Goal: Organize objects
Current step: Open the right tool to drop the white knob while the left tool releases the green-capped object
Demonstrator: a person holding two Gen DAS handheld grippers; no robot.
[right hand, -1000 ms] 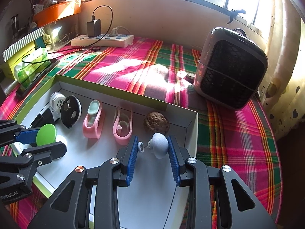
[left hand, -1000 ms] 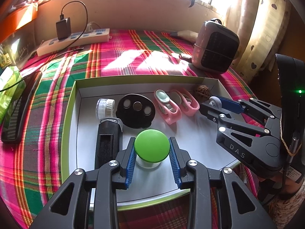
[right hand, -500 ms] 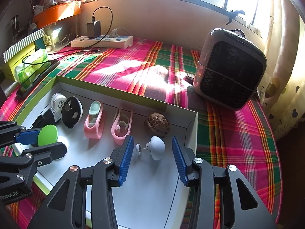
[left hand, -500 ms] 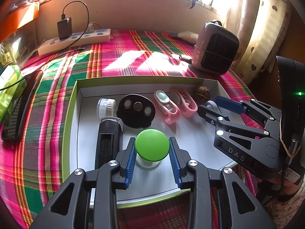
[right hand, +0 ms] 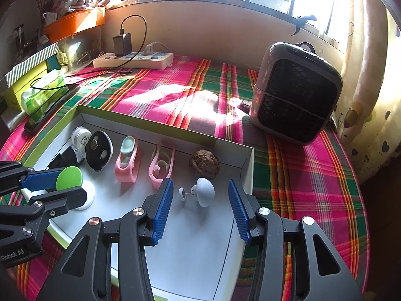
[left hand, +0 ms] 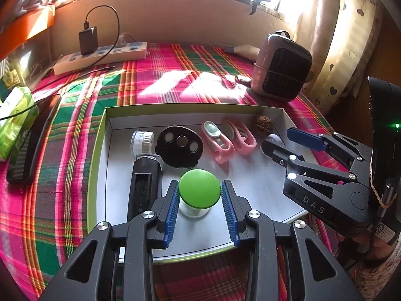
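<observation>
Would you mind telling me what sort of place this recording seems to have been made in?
Most likely a room in a home, at a table by a window. A plaid tablecloth covers the table, a heart-patterned curtain hangs beside it, and a power strip and a small heater or fan sit on it.

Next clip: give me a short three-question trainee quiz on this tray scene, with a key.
1. True or false: the right gripper pads press on the grey knob.
2. How many pink clips lie in the tray?
3. What sits between the left gripper's fingers? A walnut; B green-lidded jar; C power strip.

Key: 1 false: its jaws have just been opening, and the knob lies free between them. 2 two. 3 B.
</observation>
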